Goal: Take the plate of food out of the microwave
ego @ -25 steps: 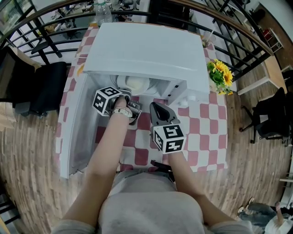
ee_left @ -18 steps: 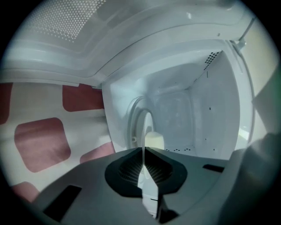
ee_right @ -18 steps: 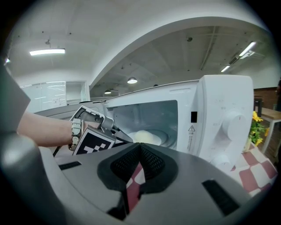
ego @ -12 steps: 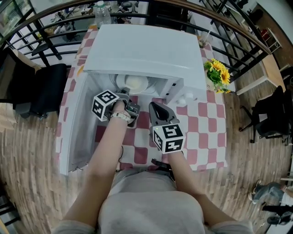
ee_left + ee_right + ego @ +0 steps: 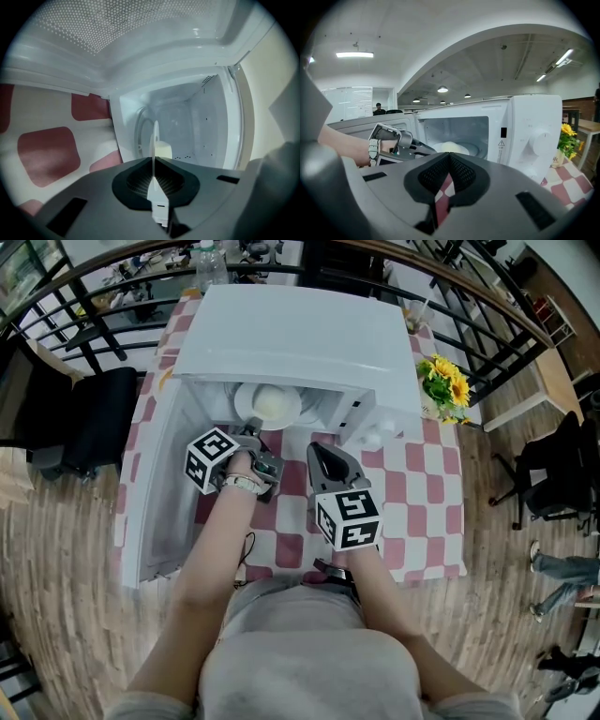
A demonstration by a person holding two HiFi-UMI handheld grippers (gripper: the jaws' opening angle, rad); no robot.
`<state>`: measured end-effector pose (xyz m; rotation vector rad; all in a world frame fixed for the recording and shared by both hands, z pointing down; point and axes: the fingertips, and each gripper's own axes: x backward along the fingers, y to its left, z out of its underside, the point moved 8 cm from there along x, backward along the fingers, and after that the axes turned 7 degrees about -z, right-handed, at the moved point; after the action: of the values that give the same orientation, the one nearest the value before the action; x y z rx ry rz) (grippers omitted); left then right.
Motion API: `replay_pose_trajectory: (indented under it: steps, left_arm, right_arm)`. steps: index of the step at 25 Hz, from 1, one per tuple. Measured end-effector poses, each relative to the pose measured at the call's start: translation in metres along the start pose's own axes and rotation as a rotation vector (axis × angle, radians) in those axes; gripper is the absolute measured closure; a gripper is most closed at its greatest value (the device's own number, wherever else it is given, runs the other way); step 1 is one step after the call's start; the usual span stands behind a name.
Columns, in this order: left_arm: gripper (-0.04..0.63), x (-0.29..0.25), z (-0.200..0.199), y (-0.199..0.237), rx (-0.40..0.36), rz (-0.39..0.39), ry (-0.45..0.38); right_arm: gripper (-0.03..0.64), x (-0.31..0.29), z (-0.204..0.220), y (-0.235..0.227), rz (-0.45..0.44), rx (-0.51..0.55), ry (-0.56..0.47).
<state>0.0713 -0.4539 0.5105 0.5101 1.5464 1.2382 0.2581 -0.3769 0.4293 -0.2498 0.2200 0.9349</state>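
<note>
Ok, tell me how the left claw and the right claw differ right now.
The left claw is clamped on the rim of the plate; the right claw is shut on nothing. The left claw is at the mouth of the microwave; the right claw sits back over the checked cloth, outside it. Both point toward the open microwave.
</note>
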Motion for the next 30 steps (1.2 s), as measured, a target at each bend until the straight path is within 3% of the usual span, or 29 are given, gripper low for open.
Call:
replay_pose_trajectory:
  steps: [14, 30]
  left_arm:
    - [0.580, 0.041, 0.019, -0.006, -0.022, 0.095, 0.038]
    - [0.580, 0.080, 0.042, -0.016, -0.024, 0.193, 0.029]
  right_arm:
    - [0.595, 0.022, -0.010, 0.018, 0.007, 0.063, -0.072]
    - [0.595, 0.036, -0.013, 0.021, 0.006, 0.056, -0.093]
